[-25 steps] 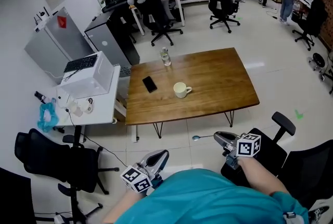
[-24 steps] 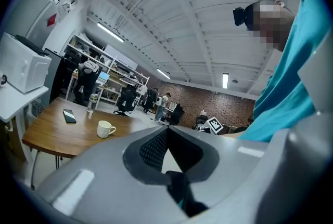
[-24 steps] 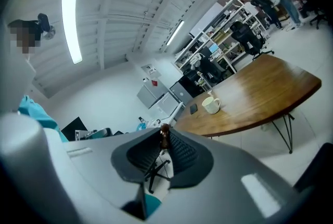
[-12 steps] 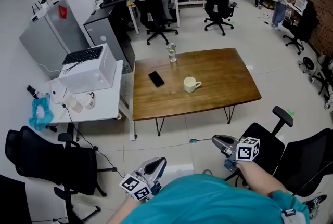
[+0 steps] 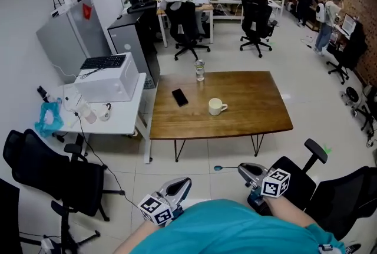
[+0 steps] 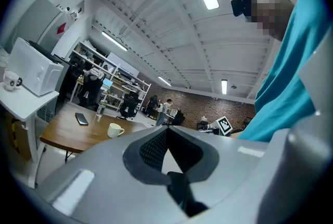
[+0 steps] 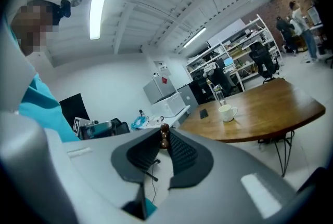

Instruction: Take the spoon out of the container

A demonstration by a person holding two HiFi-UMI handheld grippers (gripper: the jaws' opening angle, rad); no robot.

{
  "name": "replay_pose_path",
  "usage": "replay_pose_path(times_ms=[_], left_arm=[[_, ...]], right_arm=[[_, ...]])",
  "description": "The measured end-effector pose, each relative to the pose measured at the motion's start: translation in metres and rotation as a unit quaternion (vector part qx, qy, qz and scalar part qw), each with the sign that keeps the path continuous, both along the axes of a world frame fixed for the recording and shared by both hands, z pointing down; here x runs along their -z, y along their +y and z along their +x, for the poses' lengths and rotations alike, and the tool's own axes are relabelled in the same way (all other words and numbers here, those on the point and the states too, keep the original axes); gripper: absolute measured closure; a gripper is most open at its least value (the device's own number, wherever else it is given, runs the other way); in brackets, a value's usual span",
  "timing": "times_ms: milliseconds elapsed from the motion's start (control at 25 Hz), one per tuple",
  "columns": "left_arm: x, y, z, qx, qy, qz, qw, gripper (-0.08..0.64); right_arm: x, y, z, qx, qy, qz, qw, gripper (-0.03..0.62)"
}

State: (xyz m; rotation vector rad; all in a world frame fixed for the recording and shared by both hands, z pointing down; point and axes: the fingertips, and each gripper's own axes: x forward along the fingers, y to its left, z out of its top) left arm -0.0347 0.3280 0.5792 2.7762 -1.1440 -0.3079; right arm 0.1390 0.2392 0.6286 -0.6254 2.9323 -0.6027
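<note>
Held the spoon in the right hand-held gripper over open floor, well short of the near edge of the tabletop; nothing in the closed left hand-held gripper.

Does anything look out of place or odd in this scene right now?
Only one thing: the spoon is pinched in the right tongs and pokes out over the floor, well apart from the table. The mug stands upright on the table, and nothing looks spilled or damaged.
</note>
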Motion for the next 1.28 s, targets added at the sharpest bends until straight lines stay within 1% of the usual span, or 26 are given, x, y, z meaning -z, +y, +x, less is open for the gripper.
replay_pose_path(times_ms=[80, 200, 320, 480, 600, 680, 800, 1040, 1280], left_arm=[[-0.01, 0.003, 0.023, -0.007, -0.008, -0.004, 0.9999, 0.561], [-0.009, -0.011, 0.043, -0.014, -0.009, -0.007, 0.9998, 0.561], [-0.007, -0.02, 0.052, -0.015, -0.011, -0.004, 0.9998, 0.561], [-0.002, -0.025, 0.059, -0.019, -0.006, -0.013, 0.9997, 0.561], [-0.009, -0.024, 0.067, -0.022, -0.01, -0.01, 0.9997, 0.561], [-0.013, -0.023, 0.065, -0.021, -0.014, -0.005, 0.9997, 0.561], [-0.005, -0.02, 0.054, -0.022, -0.022, 0.004, 0.9995, 0.561], [0.019, -0.005, 0.049, -0.016, -0.018, 0.001, 0.9997, 0.561], [-0.013, -0.015, 0.041, -0.017, -0.02, 0.009, 0.9996, 0.561]], right_arm=[[-0.009, 0.006, 0.018, 0.008, -0.001, 0.0, 1.0, 0.546], [-0.01, -0.005, 0.037, 0.006, -0.006, -0.004, 1.0, 0.546], [-0.012, -0.011, 0.047, 0.0, -0.002, -0.005, 1.0, 0.546], [-0.007, -0.013, 0.055, -0.003, 0.006, -0.004, 1.0, 0.546], [-0.013, -0.012, 0.059, -0.001, 0.008, 0.003, 1.0, 0.546], [-0.017, -0.01, 0.058, 0.0, 0.008, 0.007, 1.0, 0.546], [-0.012, -0.006, 0.049, 0.0, 0.007, 0.008, 1.0, 0.546], [0.013, 0.007, 0.045, 0.004, 0.006, 0.007, 1.0, 0.546], [-0.017, -0.005, 0.037, 0.003, 0.005, 0.014, 1.0, 0.546]])
